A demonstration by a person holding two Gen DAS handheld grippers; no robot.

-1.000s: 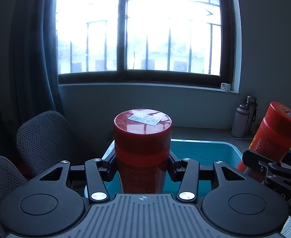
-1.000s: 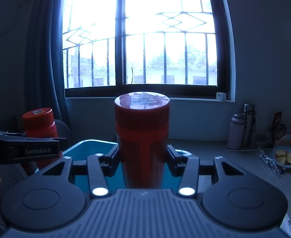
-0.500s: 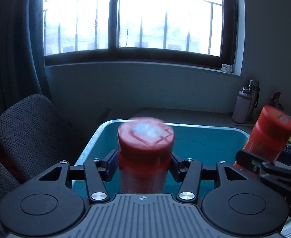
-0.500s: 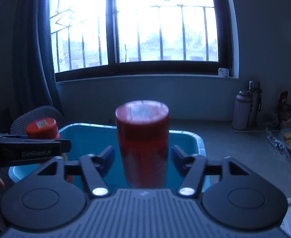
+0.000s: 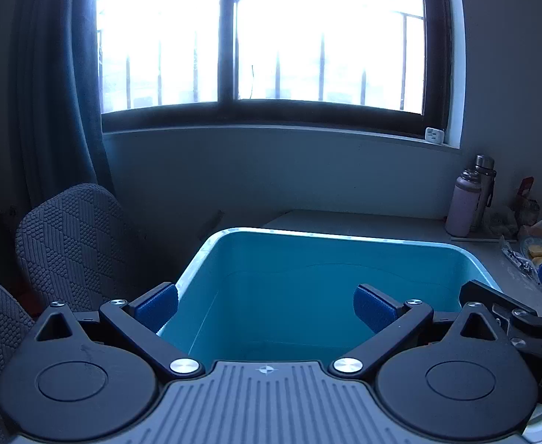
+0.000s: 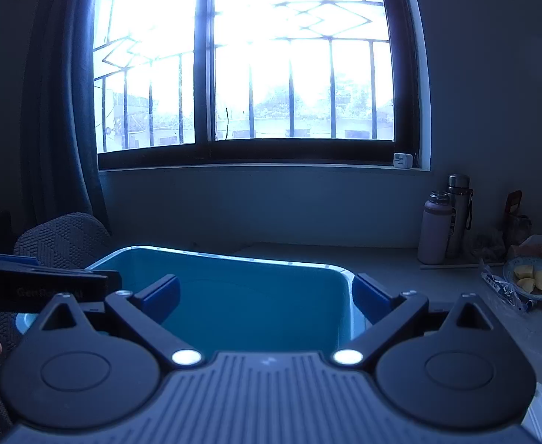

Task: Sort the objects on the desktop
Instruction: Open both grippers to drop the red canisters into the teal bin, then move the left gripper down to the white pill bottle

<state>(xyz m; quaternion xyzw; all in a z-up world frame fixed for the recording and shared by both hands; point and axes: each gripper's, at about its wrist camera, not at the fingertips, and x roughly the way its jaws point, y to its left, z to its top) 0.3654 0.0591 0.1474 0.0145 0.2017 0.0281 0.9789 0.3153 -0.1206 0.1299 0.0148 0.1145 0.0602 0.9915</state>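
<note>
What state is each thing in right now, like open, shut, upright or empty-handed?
Left gripper: open, holding nothing.
Right gripper: open, holding nothing.
Bin: open-topped, bottom hidden.
Pink bottle: upright, capped.
Steel flask: upright, capped.
Window: shut.
Plate: holds yellow pieces.

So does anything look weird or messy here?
Nothing stands out. Both the left gripper and the right gripper hang open over the blue bin. Two bottles stand upright by the wall.
</note>
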